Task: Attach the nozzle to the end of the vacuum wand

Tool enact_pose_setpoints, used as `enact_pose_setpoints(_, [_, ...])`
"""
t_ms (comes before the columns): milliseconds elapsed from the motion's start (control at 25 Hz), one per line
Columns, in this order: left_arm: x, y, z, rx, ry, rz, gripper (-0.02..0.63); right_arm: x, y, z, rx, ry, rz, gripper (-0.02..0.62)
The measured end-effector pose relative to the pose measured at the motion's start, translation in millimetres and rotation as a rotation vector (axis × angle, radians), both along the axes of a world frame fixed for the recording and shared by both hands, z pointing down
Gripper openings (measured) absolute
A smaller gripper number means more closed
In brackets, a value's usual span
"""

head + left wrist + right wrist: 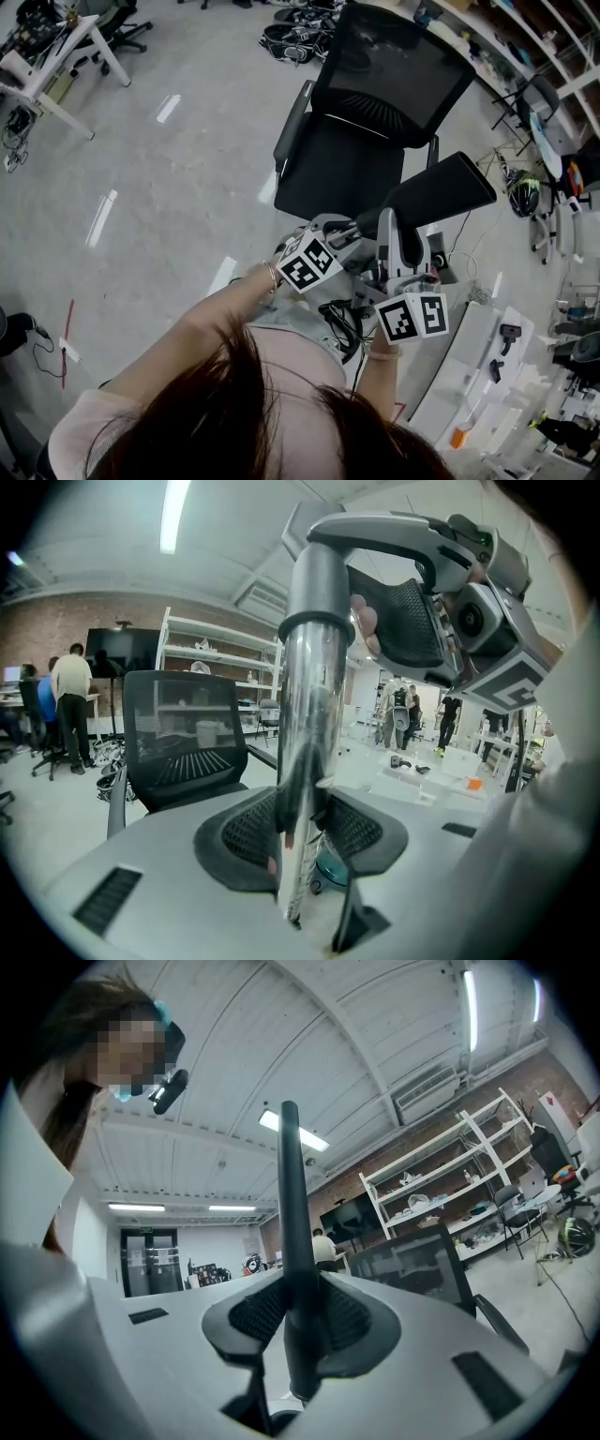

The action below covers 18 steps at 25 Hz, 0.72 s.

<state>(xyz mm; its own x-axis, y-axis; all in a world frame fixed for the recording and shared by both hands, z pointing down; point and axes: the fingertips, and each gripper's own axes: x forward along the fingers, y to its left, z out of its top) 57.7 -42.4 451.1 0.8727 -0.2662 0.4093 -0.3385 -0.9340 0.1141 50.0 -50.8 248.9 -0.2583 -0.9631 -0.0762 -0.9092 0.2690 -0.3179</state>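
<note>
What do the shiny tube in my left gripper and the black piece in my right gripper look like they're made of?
The wand looks like polished metal, perhaps aluminium or steel: its surface mirrors the room in stretched reflections. The nozzle is probably moulded plastic with a matte black finish: it looks dull and even, with only a faint sheen.

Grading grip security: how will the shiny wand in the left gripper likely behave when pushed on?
The wand looks like polished metal tube: probably stiff, yet slippery, so it may slide between the left gripper's textured pads. Being round, it could also twist when the nozzle is pressed on.
</note>
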Motion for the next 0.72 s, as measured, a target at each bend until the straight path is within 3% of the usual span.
enact_pose_setpoints(720, [-4.0,6.4,-4.4,-0.021,0.029,-0.019,0.16,-4.8,8.0,-4.9,0.007,0.032,0.0,0.112])
